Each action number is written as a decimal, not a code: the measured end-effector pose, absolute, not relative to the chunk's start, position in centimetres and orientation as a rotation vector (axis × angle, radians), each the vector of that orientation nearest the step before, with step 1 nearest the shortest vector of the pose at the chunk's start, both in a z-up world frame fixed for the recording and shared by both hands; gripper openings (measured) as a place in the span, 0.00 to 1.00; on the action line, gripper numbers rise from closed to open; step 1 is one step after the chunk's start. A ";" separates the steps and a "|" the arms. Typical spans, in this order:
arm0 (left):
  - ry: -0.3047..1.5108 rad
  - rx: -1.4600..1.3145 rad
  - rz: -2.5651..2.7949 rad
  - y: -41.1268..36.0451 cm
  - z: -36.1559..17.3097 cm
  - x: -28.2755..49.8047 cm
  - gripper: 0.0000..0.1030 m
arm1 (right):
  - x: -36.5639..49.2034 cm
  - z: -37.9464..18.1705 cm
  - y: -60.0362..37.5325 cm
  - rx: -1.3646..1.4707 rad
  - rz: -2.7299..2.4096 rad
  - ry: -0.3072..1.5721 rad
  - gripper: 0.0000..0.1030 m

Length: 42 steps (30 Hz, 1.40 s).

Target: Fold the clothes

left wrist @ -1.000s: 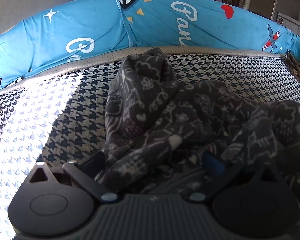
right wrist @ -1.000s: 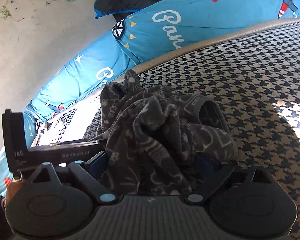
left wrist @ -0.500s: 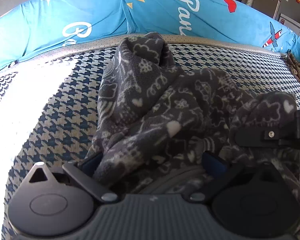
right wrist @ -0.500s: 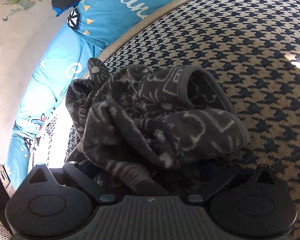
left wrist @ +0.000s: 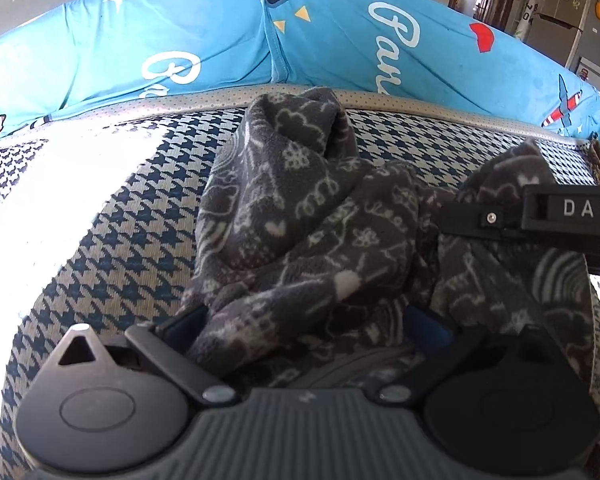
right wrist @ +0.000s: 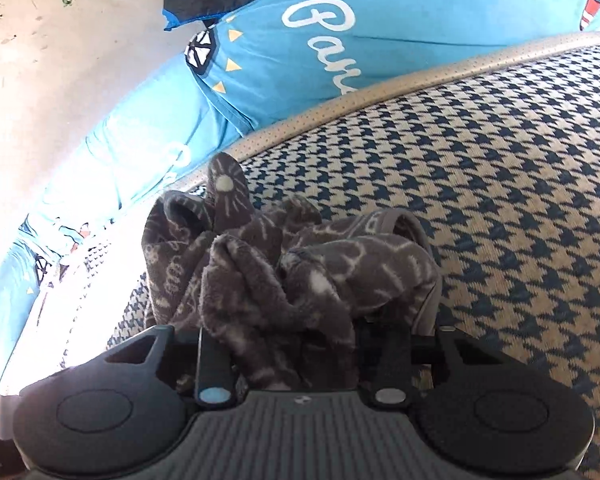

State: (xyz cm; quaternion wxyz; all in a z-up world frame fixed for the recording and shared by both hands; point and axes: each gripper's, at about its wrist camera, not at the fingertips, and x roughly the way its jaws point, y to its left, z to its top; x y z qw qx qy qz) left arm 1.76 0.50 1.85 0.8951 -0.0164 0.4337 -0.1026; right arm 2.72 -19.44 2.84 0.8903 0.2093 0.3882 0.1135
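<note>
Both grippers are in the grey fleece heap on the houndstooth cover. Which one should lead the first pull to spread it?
Probably the right gripper: its jaws have just been closing and now pinch a fold of the grey fleece garment. The left gripper has fleece between wide jaws, seemingly ungripped.

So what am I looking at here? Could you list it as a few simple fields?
garment: crumpled grey patterned fleece
surface: houndstooth cushion
behind it: blue printed pillow
left gripper: jaws spread wide, fleece lying between them
right gripper: jaws have just been closing, now pinching a bunch of the fleece
folding: not yet begun, the fleece is in a heap
</note>
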 end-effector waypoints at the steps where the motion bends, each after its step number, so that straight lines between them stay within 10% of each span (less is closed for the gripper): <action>1: 0.897 -0.057 -0.195 0.3 2.0 2.0 1.00 | 3.0 3.2 -19.4 0.439 0.247 0.789 0.34; 16: 0.627 -0.172 -0.061 -5.4 5.7 8.1 1.00 | 4.8 12.9 -19.9 0.434 0.379 0.336 0.29; 23: 0.882 -0.545 -0.189 -1.9 3.6 11.3 1.00 | 5.4 12.3 -22.9 0.378 0.021 0.373 0.61; 42: 0.836 -0.318 0.048 5.5 5.5 9.7 1.00 | 6.0 9.7 -17.5 0.159 0.226 0.511 0.62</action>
